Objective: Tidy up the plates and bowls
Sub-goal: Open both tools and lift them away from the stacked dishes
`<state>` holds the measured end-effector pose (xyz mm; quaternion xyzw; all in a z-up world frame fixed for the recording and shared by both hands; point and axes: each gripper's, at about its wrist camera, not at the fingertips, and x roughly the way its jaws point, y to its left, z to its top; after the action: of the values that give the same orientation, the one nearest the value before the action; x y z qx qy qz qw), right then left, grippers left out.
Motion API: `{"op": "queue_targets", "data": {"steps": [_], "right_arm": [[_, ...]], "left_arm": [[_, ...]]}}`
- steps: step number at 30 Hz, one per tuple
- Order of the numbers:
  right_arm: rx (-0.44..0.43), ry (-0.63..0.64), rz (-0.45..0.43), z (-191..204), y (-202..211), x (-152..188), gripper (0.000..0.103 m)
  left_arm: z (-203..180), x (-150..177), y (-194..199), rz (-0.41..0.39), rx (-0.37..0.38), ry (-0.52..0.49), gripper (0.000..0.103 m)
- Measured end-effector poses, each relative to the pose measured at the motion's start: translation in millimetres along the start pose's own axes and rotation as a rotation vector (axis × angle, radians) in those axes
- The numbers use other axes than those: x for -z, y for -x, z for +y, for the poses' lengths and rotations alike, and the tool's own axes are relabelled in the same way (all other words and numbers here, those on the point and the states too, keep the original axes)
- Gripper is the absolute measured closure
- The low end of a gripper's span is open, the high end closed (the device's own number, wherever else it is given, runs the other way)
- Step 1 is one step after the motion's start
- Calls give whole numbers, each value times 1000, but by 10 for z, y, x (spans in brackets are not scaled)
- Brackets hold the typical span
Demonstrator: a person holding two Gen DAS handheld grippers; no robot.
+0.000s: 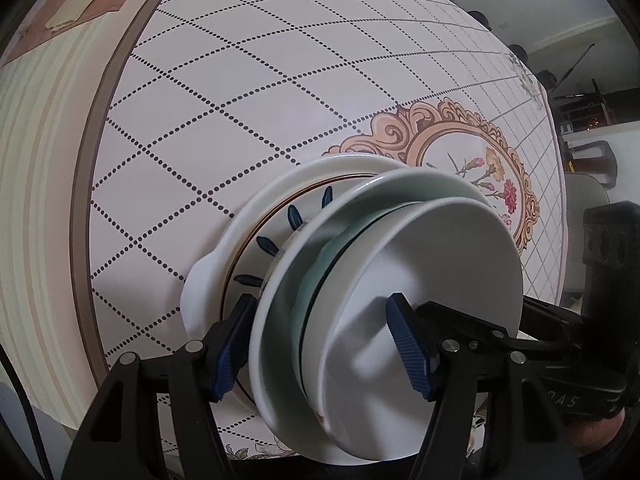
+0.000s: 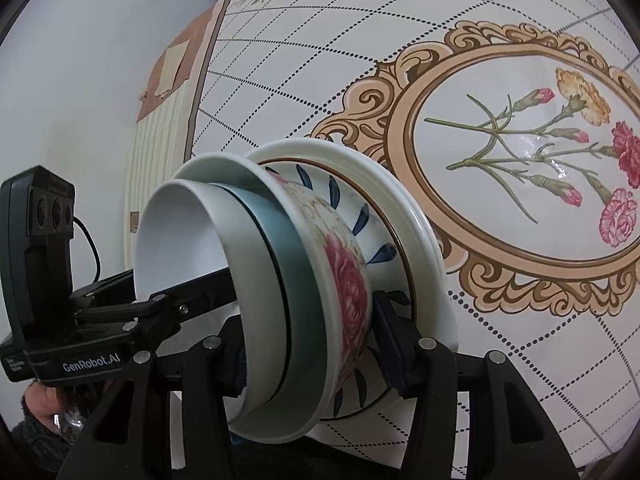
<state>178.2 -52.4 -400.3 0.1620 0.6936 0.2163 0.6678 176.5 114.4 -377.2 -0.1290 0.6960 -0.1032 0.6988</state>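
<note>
Two grippers: both astride one nested stack.
Left gripper (image 1: 320,344): jaws half apart, clamping the white bowl (image 1: 432,312) and the bowls nested under it.
Right gripper (image 2: 312,344): half apart, gripping the rose bowl (image 2: 348,292).
Beneath: blue-leaf plate (image 2: 384,256).

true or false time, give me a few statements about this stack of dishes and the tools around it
1. The bowls sit nested on a white plate. True.
2. The innermost bowl is the plain white bowl. True.
3. The floral bowl sits on top of the stack. False: it is the lowest bowl, resting on the plate.
4. The tablecloth is plain blue. False: it is white with a dotted grid and a framed flower print.
5. The left tool has one finger inside the white bowl. True.
</note>
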Motion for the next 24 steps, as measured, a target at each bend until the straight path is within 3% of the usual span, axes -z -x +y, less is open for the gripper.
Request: {"op": "queue_targets", "data": {"steps": [7, 14, 20, 22, 24], "right_arm": [[35, 9, -19, 57, 119, -24, 48], [130, 27, -46, 154, 330, 17, 46], [244, 19, -93, 264, 665, 184, 28], [276, 18, -110, 297, 785, 267, 12], [311, 26, -142, 377, 925, 358, 5]], "left_arm": [[-50, -29, 65, -2, -27, -9, 39], [-56, -71, 385, -60, -110, -10, 37], [-116, 118, 610, -87, -185, -15, 37], [-165, 200, 653, -87, -194, -18, 37], [-229, 299, 720, -95, -206, -29, 37]]}}
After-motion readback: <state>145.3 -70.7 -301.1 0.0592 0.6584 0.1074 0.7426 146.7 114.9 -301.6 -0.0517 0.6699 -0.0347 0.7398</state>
